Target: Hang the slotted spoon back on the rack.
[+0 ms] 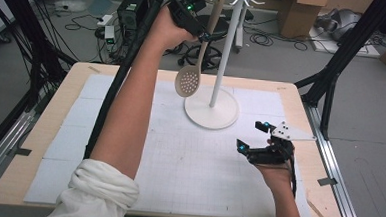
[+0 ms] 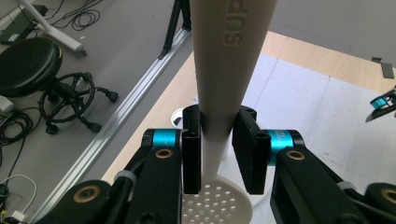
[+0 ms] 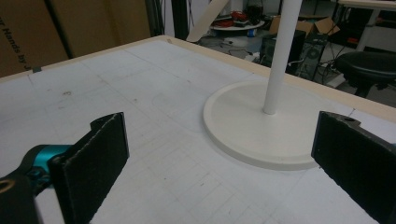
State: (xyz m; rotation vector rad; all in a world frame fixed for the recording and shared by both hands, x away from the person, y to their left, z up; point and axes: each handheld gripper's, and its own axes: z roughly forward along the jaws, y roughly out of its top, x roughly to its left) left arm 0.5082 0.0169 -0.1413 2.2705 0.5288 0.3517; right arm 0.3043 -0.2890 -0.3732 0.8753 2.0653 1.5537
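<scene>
High view first: we see the left gripper [image 1: 201, 33] raised above the far edge of the table [image 1: 39, 130], its jaws pinching the handle of a beige slotted spoon [image 1: 188, 82]. We see the spoon hanging nearly upright, tilted a little, bowl downward, just beside the pole of the white stand [image 1: 212, 109], whose round base sits on the white gridded mat [image 1: 177, 178]. From the left gripper view, we see the two black pads pressed against either side of the spoon's handle [image 2: 219, 70], with the perforated bowl below them. We find the right gripper [image 1: 252, 136] low over the mat at the near right, close to the stand's base without touching it. From the right gripper view, its jaws stand wide apart with nothing between them, facing the base [image 3: 261, 130].
</scene>
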